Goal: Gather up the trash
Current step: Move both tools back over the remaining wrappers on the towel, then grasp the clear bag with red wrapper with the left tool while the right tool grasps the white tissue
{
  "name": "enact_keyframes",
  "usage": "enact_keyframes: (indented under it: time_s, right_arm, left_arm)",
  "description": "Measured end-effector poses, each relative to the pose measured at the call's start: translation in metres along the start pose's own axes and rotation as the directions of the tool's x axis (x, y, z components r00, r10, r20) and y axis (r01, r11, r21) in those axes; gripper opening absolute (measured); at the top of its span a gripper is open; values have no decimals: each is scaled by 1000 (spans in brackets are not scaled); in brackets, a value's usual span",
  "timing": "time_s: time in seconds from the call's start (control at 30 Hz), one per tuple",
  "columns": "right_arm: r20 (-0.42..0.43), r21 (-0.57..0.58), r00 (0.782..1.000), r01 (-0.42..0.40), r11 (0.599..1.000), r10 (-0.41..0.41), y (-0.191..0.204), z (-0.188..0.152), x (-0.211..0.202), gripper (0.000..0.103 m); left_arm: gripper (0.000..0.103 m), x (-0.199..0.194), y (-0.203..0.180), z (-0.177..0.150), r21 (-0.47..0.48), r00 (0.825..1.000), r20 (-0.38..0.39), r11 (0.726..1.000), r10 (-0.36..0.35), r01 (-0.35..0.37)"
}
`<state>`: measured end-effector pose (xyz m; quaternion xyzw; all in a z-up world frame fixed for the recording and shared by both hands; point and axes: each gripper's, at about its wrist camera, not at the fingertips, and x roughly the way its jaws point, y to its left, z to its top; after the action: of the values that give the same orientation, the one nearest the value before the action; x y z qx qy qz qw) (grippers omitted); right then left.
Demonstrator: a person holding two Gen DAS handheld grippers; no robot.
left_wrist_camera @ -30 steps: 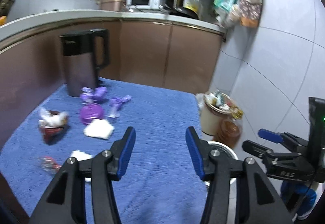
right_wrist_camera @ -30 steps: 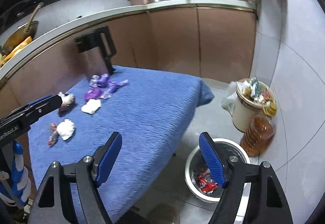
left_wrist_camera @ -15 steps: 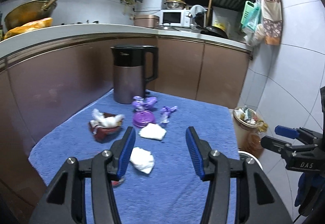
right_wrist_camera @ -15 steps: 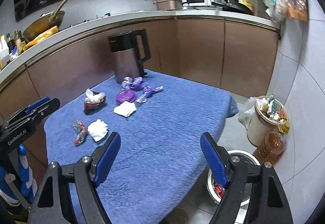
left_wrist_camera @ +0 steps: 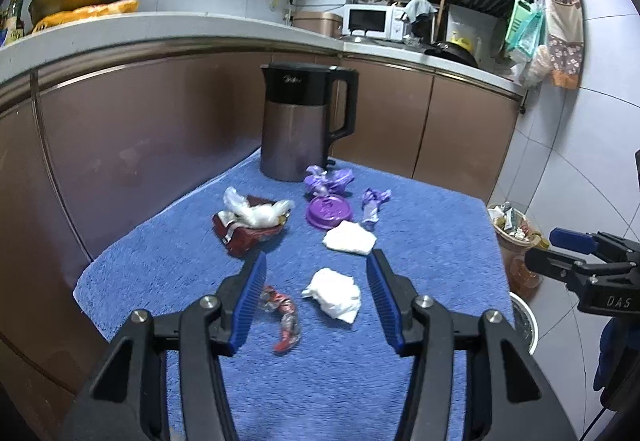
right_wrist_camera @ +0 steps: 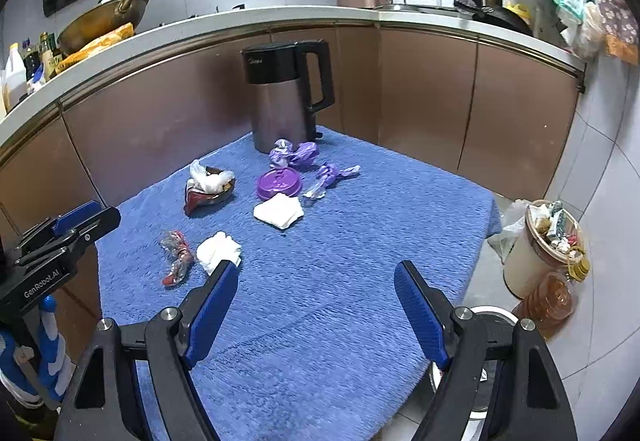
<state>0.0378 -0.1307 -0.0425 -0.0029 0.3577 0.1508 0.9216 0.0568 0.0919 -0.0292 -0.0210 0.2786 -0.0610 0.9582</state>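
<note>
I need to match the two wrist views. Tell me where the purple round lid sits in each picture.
Left wrist: purple round lid above centre, past the open left gripper.
Right wrist: lid left of centre, far beyond the open right gripper.
Shared landmark: kettle behind it.

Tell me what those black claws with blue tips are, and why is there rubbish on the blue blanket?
Those claws are two grabbing tools, and a person holds one in each hand. Each has a small camera looking along its two fingers, so each picture is taken from one tool. The left gripper and the right gripper are both open and hold nothing. The blue towel covers a table. On it lie two crumpled white tissues, a red candy wrapper, a purple lid, purple wrappers and a dark red packet. A kettle stands at the back. A metal bin waits on the floor for the rubbish.
</note>
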Motion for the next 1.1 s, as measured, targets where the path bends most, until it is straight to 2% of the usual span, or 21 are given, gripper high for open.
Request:
enact_keyframes:
  time_s: [0.3,0.43,0.57,0.7,0.9,0.97,1.1]
  right_arm:
    - [-65,-38,997,-43,998,41,15,9,42,79]
    - [-97,-32,994,-60,998,57,15,9,63,79]
    - [-140,-48,987,-91,995,83,16,9,88,79]
    - [-174,-63,978,-128,990,115,20,13,111,72]
    - [-229,-96,948,-248,964,221,38,18,146,64]
    - [-253,-110,934,-287,952,252,46,17,158,61]
    - [-299,-100,906,-343,934,300,54,14,179,53]
  left_arm:
    - [55,29,57,-14,-84,997,-76,996,25,-31]
    - [55,38,83,-22,-122,994,-108,992,-1,-13]
    - [56,47,93,-30,-138,989,-132,989,-73,54]
    - [55,66,84,-36,-119,975,-180,987,-131,111]
    - [54,107,64,-48,-124,936,-294,979,-192,162]
    - [50,116,59,-51,-111,931,-314,981,-187,159]
    - [33,136,51,-60,-95,912,-369,983,-179,154]
